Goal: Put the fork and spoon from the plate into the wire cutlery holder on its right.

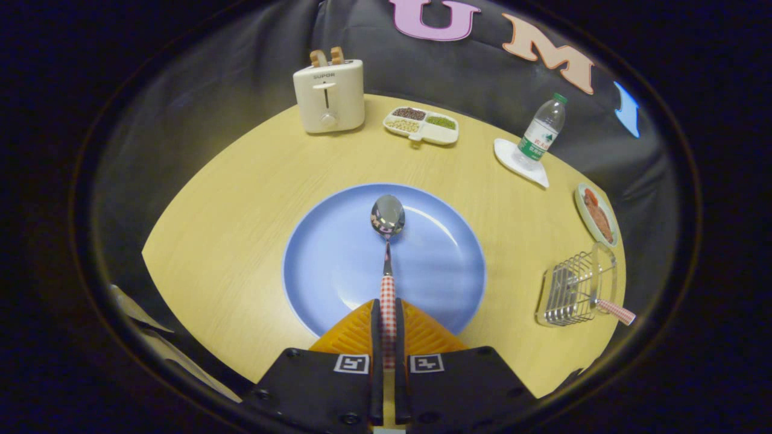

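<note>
Where the fingers close together, much of the spoon's (388, 241) checked handle is hidden between them, so its far end cannot be seen. The gripper (388, 310) is clenched on that handle, both fingers pressing it from either side, and the spoon runs straight ahead from them, its shiny bowl out over the middle of the blue plate (338, 265). Whether the bowl touches the plate or hangs just above it is hard to tell. The plate's near rim is covered by the fingers. To the right of the plate, well apart from it, stands the wire cutlery holder (570, 292) near the table's (241, 199) edge; a checked handle (616, 311) sticks out of it toward the right, and the head of that piece is lost among the wires, so it cannot be made out as a fork. Beyond the plate sit a toaster (329, 95), a divided dish (421, 126) of grains, a water bottle (541, 132) on a white coaster (522, 163), and a small plate (596, 215) of food, partly squeezed by the lens
</note>
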`<state>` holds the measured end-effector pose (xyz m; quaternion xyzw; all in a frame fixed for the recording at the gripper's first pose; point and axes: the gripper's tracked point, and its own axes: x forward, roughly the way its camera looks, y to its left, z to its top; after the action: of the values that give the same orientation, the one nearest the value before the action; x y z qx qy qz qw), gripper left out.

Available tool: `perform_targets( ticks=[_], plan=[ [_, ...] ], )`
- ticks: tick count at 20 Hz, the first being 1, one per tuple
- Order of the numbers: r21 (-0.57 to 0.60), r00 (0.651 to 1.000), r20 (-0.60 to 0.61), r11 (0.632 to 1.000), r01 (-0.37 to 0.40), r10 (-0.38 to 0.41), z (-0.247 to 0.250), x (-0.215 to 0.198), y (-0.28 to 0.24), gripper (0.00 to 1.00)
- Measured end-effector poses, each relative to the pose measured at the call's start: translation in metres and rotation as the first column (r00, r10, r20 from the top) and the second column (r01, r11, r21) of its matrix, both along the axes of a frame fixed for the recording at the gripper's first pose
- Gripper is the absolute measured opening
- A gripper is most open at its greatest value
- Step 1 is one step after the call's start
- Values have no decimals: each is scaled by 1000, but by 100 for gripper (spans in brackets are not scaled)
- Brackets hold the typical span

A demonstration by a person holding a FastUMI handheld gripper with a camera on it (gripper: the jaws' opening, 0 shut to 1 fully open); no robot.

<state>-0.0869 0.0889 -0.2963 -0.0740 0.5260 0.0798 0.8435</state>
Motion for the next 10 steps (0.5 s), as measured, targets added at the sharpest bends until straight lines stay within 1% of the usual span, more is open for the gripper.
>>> perform_targets(
  ticks=[2, 6, 10],
  plan=[
    [-12, 1000, -3, 1000, -29, 29, 12, 1, -12, 11],
    [-9, 999, -6, 999, -49, 49, 35, 3, -35, 11],
    [-1, 1000, 5, 1000, -30, 30, 55, 9, -61, 10]
  ],
)
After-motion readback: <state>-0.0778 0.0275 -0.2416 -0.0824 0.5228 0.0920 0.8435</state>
